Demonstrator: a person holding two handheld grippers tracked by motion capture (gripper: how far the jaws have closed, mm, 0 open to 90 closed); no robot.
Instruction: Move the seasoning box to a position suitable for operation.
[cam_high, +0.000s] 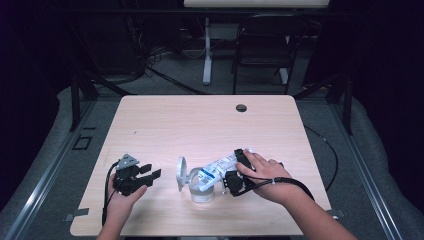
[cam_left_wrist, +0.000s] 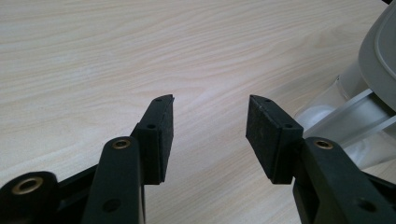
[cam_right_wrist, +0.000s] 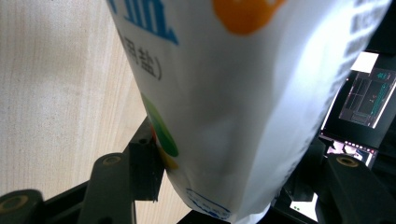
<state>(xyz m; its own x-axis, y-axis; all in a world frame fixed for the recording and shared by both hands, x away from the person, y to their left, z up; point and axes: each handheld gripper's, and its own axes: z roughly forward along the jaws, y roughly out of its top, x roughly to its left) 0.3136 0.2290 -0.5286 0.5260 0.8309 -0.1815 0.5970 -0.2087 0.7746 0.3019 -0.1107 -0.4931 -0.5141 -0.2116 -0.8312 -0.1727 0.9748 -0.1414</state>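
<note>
A white printed pouch (cam_high: 216, 168) hangs tilted, its lower end over a clear jar (cam_high: 202, 192) whose round white lid (cam_high: 181, 174) stands swung open to the left. My right gripper (cam_high: 236, 169) is shut on the pouch's upper end. In the right gripper view the pouch (cam_right_wrist: 233, 93) sits between the jaws of the right gripper (cam_right_wrist: 229, 186), with blue lettering and orange and green marks on it. My left gripper (cam_high: 154, 171) rests low at the table's left, open, nothing between its pads (cam_left_wrist: 161, 135). The jar (cam_left_wrist: 345, 121) and its lid (cam_left_wrist: 380, 51) lie to its right.
The wooden table (cam_high: 200, 125) has a cable hole (cam_high: 241, 107) near its far edge. A black chair (cam_high: 262, 45) and a white table leg (cam_high: 207, 50) stand beyond it. A lit screen (cam_right_wrist: 359, 102) shows behind the pouch.
</note>
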